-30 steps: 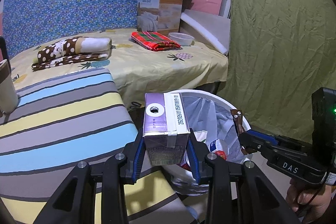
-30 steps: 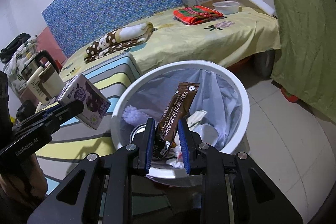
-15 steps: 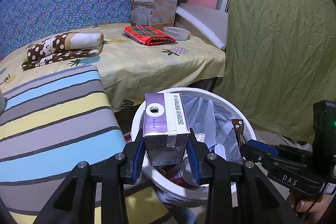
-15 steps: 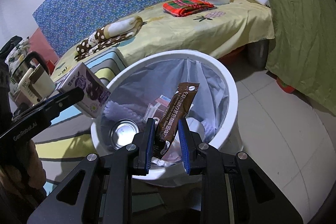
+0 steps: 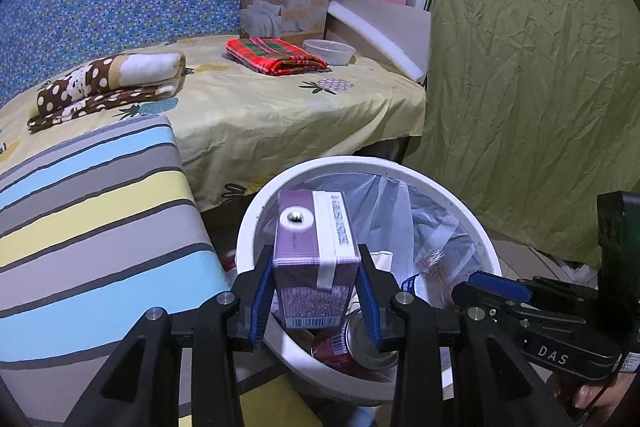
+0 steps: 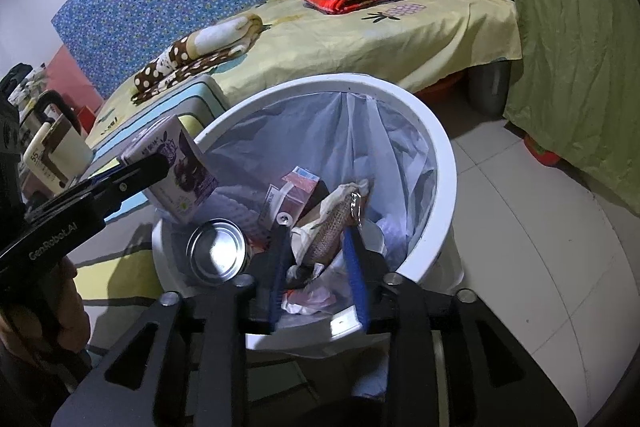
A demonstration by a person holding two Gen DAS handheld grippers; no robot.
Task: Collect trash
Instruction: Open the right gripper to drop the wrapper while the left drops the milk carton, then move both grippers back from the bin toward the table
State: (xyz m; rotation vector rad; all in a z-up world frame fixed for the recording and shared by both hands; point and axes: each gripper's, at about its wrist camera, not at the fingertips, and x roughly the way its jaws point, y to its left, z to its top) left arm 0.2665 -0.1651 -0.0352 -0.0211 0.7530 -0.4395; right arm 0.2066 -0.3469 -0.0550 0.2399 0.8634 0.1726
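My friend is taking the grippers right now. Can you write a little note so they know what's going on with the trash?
Left hand-held gripper: shut on the purple carton, held over the white bin.
Right hand-held gripper: jaws opening, brown wrapper loose between them, dropping into the bin.
Already in the bin: a can, a small carton, crumpled paper.
Left to do: let go of the purple carton over the bin, then look for more trash.

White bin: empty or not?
Not empty. The round white plastic bin holds a silver-topped can, a carton and wrappers.
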